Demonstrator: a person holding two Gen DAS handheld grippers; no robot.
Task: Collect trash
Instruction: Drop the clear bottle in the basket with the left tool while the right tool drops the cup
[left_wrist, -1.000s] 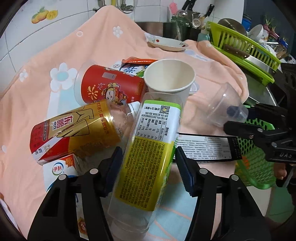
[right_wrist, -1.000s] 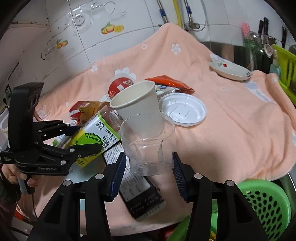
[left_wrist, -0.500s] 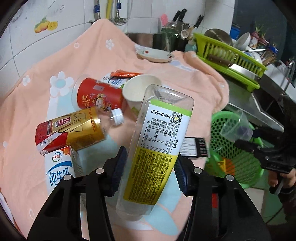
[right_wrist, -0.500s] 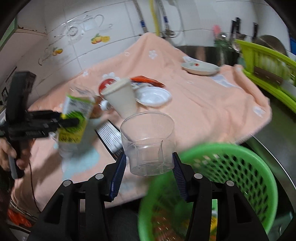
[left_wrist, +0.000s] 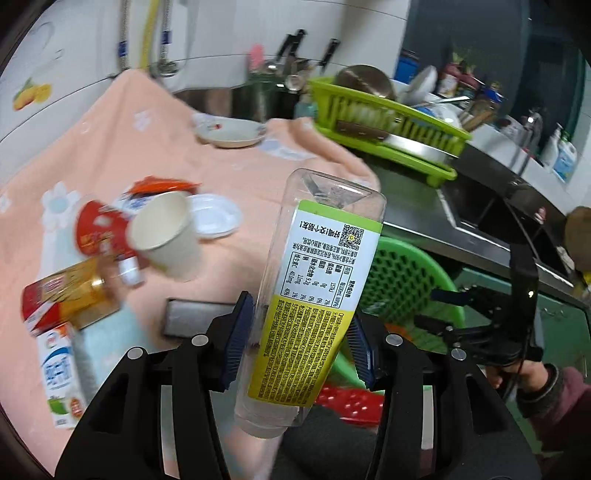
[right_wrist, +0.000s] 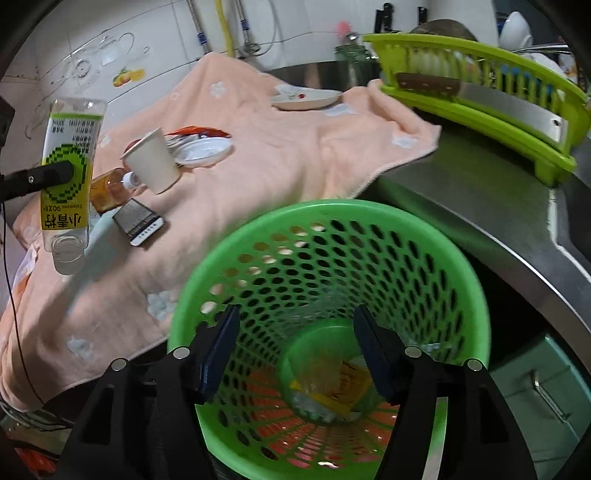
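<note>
Left gripper (left_wrist: 295, 339) clamped on the clear bottle (left_wrist: 317, 295) with the yellow-green label, held off the peach towel (left_wrist: 147, 147), neck end toward me. Right gripper (right_wrist: 295, 350) sits over the green basket (right_wrist: 461, 280), jaws opening, nothing between them. Clear cup (right_wrist: 317, 373) lies at the basket bottom with yellow scraps (blurry). On the towel: paper cup (left_wrist: 162, 232), red can (left_wrist: 99, 232), white lid (left_wrist: 214, 218), milk carton (left_wrist: 59, 373).
</note>
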